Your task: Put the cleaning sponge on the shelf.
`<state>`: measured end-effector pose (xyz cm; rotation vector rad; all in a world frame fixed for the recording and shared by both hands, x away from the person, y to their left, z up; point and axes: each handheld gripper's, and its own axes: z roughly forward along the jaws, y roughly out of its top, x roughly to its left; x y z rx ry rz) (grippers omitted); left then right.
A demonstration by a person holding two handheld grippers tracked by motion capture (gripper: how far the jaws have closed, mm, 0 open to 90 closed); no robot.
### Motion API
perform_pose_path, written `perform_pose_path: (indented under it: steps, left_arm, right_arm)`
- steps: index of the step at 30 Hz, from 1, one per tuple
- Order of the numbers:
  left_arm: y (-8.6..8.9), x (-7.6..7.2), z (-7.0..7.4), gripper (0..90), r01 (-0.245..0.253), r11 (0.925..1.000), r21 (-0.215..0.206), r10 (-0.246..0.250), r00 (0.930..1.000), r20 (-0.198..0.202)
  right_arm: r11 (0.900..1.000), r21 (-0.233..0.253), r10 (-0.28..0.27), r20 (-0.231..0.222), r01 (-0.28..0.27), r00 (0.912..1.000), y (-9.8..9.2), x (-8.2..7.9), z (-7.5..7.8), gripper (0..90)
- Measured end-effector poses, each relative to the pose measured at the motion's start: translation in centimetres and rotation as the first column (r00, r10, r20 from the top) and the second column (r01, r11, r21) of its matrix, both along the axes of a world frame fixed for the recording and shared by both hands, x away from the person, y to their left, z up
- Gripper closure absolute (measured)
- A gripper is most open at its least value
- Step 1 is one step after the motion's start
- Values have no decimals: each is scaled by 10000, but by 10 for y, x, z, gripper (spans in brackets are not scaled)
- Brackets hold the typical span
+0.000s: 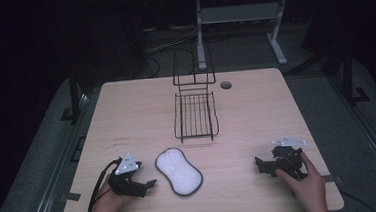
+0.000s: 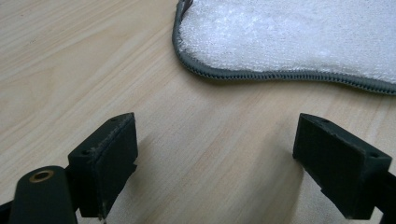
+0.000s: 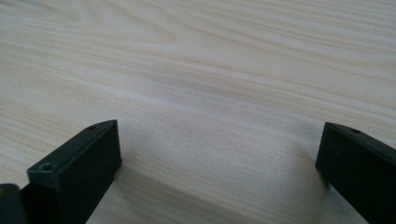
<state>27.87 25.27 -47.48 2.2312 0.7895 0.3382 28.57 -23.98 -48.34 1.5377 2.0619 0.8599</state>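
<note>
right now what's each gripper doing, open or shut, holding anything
Left gripper: open, jaws wide apart, holding nothing; the pad lies just ahead, untouched.
Right gripper: open, holding nothing, bare table between the jaws.

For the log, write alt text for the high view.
A white pad with grey edging lies near the front of a wooden table, between the open left gripper and right gripper. A black wire rack sits behind.

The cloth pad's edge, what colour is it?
Grey stitched trim around white terry; clearest in the left gripper view.
</note>
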Motion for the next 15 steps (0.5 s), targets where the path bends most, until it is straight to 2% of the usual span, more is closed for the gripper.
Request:
perform_pose_path:
  steps: [4,11,15]
  left_arm:
    - [0,1,1,131,-19,10000,41,19,10000,-58]
    - [-2,3,5,151,19,10000,52,-16,9988,-481]
    - [-1,2,12,231,109,9998,-158,-118,9983,-565]
  right_arm:
    - [10000,-6,0,1,0,10000,0,0,0,0]
    - [10000,-11,17,6,-17,10000,0,0,0,0]
    - [10000,-12,17,10,-17,10000,0,0,0,0]
